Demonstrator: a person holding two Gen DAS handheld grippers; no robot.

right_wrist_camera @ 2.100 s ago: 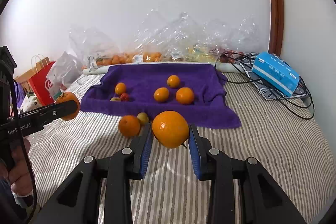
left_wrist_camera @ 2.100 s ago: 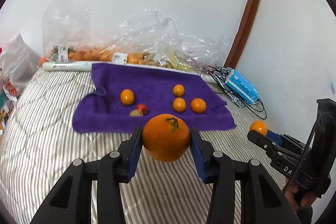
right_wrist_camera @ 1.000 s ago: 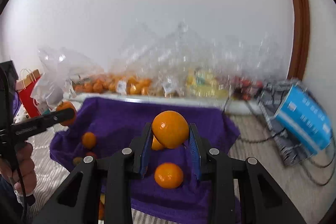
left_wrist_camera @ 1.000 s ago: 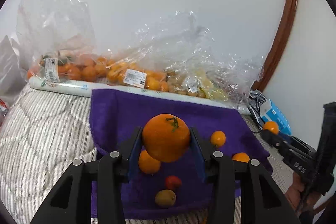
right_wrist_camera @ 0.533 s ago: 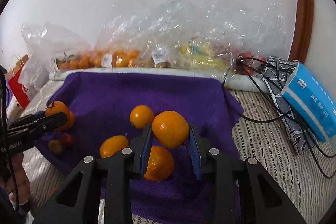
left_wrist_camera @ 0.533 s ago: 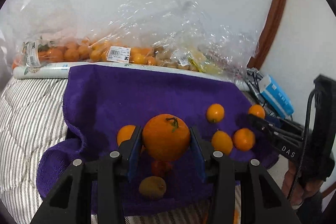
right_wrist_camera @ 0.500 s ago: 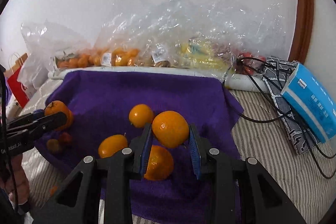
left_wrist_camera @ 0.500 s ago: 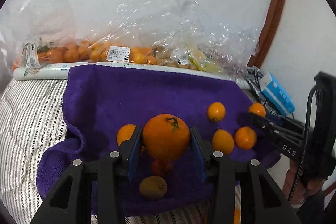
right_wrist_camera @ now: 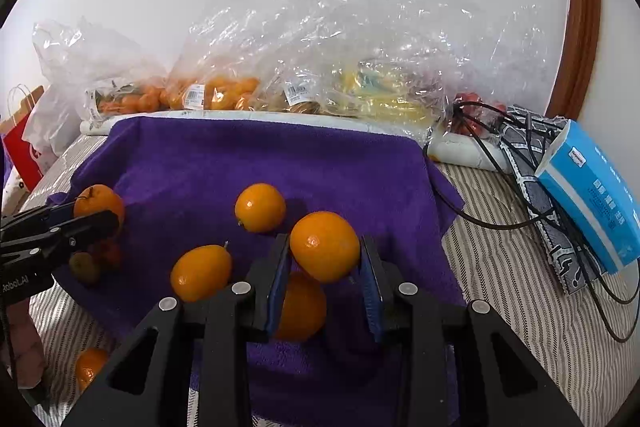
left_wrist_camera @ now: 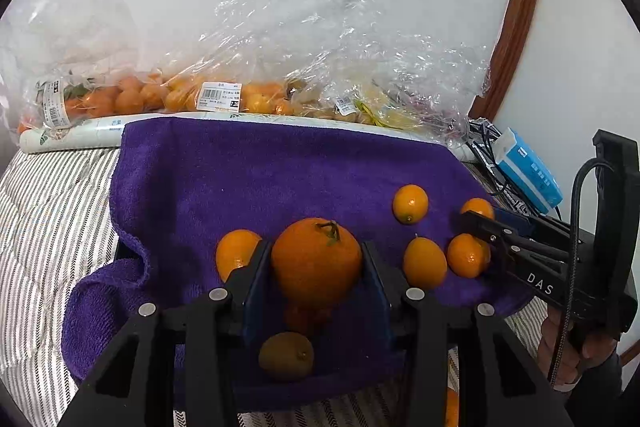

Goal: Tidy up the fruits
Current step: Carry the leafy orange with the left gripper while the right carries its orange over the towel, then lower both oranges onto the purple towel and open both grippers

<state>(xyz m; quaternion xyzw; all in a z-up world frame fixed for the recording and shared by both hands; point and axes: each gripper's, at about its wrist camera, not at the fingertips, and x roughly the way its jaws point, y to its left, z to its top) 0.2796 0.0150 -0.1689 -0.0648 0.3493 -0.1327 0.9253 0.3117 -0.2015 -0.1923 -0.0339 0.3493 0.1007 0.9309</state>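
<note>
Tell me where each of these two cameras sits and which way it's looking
Left wrist: sits on the left gripper, faces the purple towel; shows the stemmed orange it holds, plus the right gripper.
Right wrist: sits on the right gripper, holding a smooth orange; the left gripper shows.
Shared: towel, plastic bags, blue box.

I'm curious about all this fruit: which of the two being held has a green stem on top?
The mandarin in the left gripper: a green stem sticks up from it. The orange in the right gripper shows none.
</note>
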